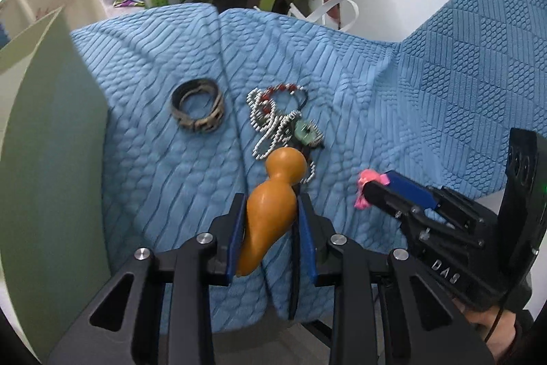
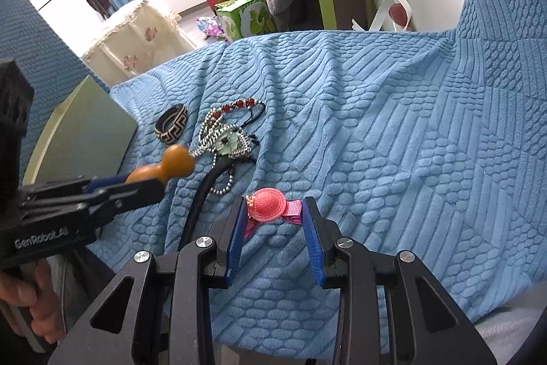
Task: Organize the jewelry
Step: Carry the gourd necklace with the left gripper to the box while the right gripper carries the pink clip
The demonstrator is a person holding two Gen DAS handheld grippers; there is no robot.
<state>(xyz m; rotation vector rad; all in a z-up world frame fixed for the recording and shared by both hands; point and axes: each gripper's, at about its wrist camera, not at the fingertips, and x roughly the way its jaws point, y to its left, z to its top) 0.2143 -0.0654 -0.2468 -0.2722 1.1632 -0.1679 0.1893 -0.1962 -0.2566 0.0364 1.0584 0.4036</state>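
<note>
Gourd pendant (image 1: 270,204) — smooth, orange — clamped in left gripper (image 1: 271,199); right gripper (image 2: 275,211) pinches pink hat clip (image 2: 268,204).

One orange gourd pendant (image 1: 270,211), one pink hat hair clip (image 2: 268,205), one patterned bangle (image 1: 198,110), one tangle of beaded chains (image 1: 280,122), one green board (image 2: 89,132), two grippers

Left gripper (image 1: 271,207) is clamped on an orange gourd (image 1: 270,204), its narrow head forward over a blue quilt (image 1: 376,98). Beyond the gourd lies a tangle of bead chains (image 1: 278,118); a patterned bangle (image 1: 198,110) rests apart to its left. Right gripper (image 1: 367,190) grips a pink clip (image 1: 364,190). A green board (image 1: 51,159) stands left.
</note>
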